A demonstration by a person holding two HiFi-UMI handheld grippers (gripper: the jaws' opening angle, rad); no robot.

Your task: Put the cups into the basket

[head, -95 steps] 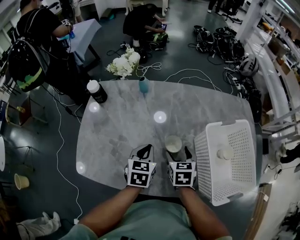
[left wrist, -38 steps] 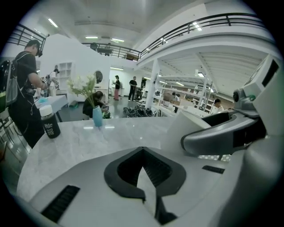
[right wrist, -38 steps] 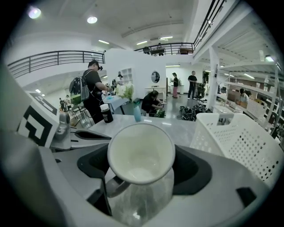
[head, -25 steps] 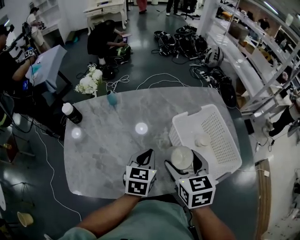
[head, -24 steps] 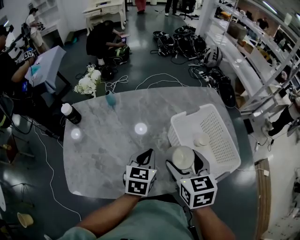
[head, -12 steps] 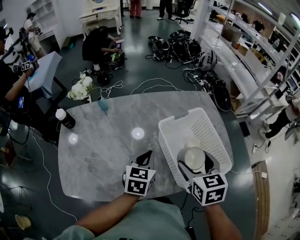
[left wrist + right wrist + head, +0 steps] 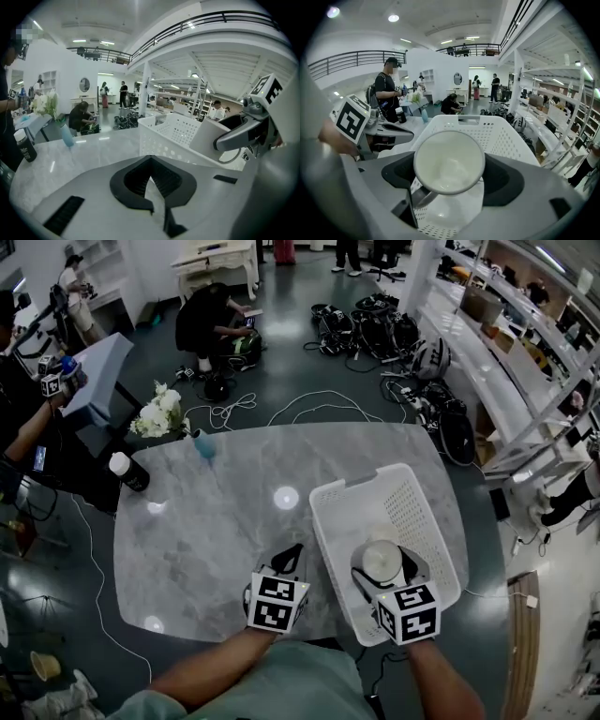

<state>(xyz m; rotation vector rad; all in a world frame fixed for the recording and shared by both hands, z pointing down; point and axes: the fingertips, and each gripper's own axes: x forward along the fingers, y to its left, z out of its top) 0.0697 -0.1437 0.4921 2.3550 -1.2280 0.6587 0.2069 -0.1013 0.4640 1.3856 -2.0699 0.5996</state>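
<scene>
A white cup hangs over the inside of the white perforated basket, near its front wall. My right gripper is shut on it. In the right gripper view the cup faces me mouth-first between the jaws, with the basket below and beyond it. A second white cup seems to lie on the basket floor, mostly hidden by the held one. My left gripper rests over the marble table just left of the basket, shut with nothing in it. In the left gripper view its tips meet.
A black bottle with a white cap stands at the table's far left, and a teal vase with white flowers at the far edge. People, bags and cables are on the floor beyond. The basket's right side reaches the table's right edge.
My right gripper has carried the cup rightward from the basket's near left rim to over its inside. The left gripper has stayed where it was.
</scene>
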